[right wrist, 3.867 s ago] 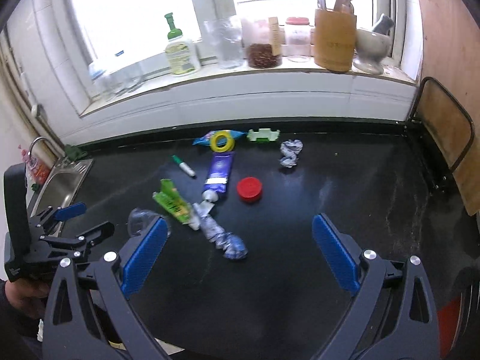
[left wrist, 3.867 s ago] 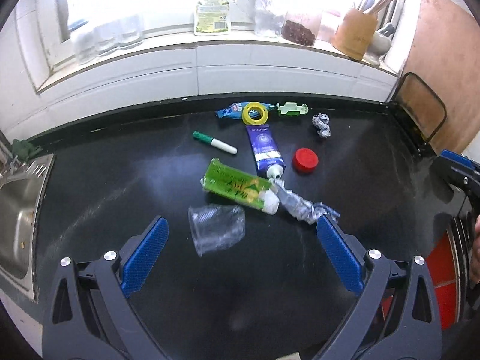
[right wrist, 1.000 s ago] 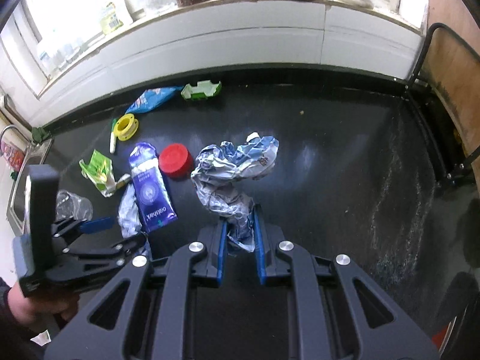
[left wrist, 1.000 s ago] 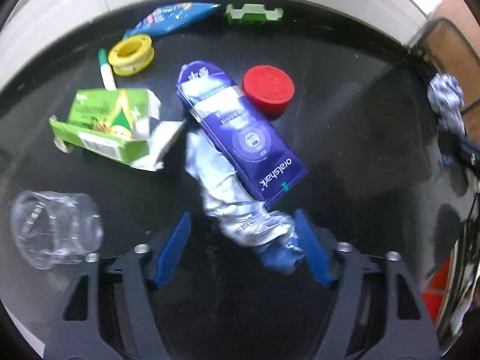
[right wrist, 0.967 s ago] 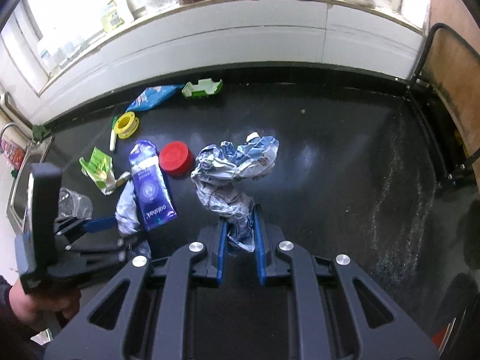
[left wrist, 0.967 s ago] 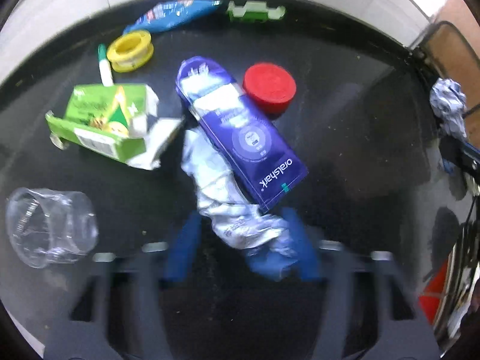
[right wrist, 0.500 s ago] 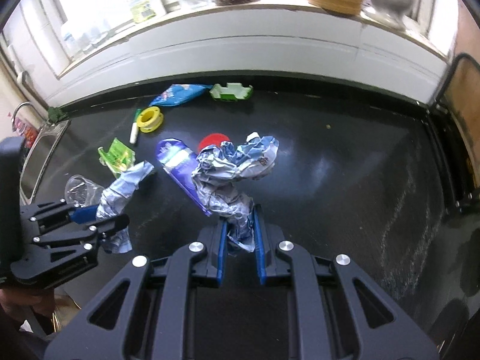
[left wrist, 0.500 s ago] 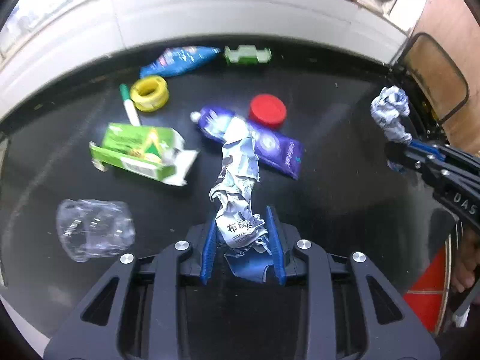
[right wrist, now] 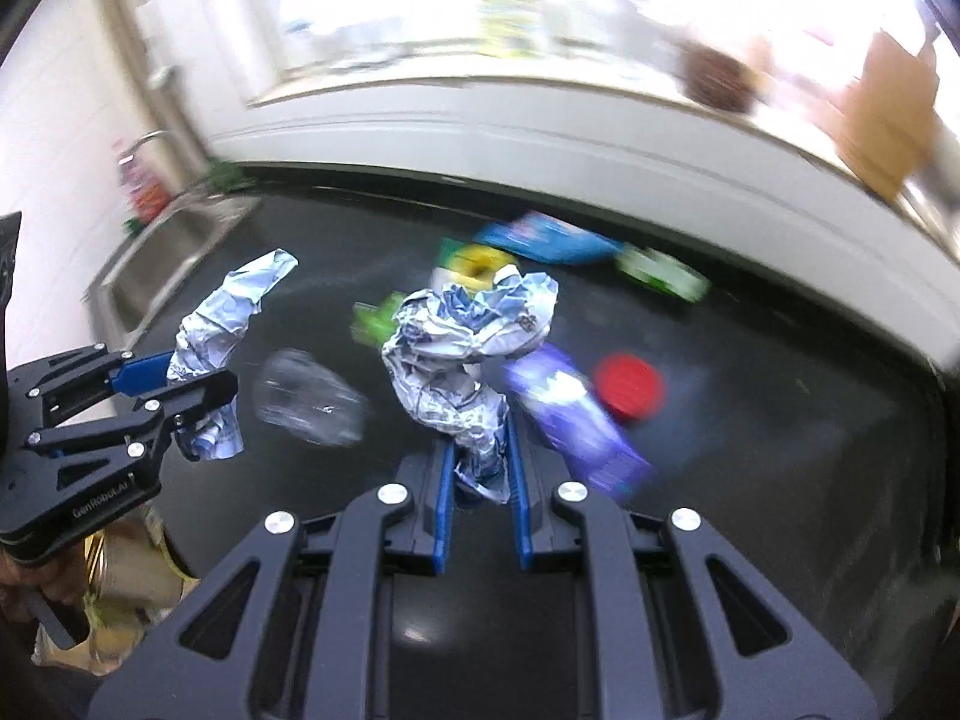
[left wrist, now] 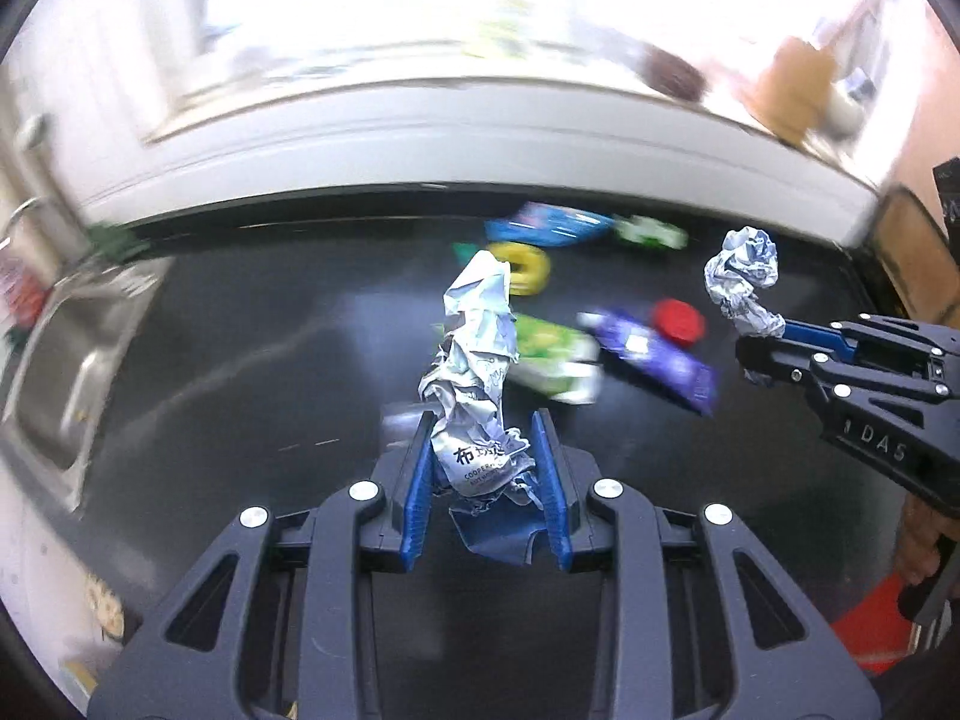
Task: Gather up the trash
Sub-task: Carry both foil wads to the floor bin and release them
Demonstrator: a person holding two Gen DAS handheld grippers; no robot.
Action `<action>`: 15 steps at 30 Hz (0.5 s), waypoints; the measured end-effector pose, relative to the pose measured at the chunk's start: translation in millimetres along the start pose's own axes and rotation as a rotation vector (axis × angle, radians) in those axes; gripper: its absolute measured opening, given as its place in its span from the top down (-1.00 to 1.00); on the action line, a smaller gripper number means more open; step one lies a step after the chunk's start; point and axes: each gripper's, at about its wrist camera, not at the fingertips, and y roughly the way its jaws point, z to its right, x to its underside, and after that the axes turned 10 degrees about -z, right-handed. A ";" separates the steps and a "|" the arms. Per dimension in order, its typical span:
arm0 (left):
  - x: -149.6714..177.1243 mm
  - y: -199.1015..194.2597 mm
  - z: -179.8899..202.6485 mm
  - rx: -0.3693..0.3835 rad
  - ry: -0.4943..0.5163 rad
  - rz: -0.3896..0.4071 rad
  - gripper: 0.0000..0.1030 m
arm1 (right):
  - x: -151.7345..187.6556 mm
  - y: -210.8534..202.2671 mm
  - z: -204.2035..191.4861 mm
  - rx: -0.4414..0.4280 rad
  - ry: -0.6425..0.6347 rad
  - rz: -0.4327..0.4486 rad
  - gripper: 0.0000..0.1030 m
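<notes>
Now airborne: left gripper (left wrist: 485, 468) clamps silver wrapper (left wrist: 474, 372), right gripper (right wrist: 478, 471) clamps crumpled paper (right wrist: 468, 336); 2 items lifted off counter (left wrist: 252, 360), bin next.

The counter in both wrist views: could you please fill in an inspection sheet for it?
Surface: black counter, sink at its left end.
Job's things: long wrapper in left claw; crumpled wrapper in right claw.
Clutter: red lid, purple tube, green carton, yellow ring, clear cup, blue packet.
Claws: both shut on wrappers, raised.
Cables: nothing seen.
Surroundings: blurred windowsill with jars.
</notes>
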 end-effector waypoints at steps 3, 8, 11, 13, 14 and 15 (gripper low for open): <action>24.2 -20.4 -43.6 -0.072 -0.072 0.030 0.40 | -14.5 10.5 -58.5 -0.080 -0.110 0.008 0.68; 101.6 -52.0 -136.2 -0.196 -0.276 0.036 0.40 | -19.2 42.8 -184.1 -0.242 -0.328 -0.047 0.68; 155.8 -62.1 -182.4 -0.269 -0.381 0.005 0.40 | -8.4 62.5 -257.3 -0.348 -0.436 -0.116 0.68; 190.8 -63.5 -209.5 -0.297 -0.443 -0.034 0.40 | 4.1 76.8 -310.8 -0.411 -0.517 -0.172 0.68; 208.8 -63.2 -223.2 -0.298 -0.482 -0.046 0.40 | 9.8 83.0 -329.1 -0.433 -0.542 -0.195 0.68; 224.3 -61.0 -234.9 -0.291 -0.517 -0.060 0.40 | 15.8 89.6 -347.0 -0.450 -0.561 -0.221 0.68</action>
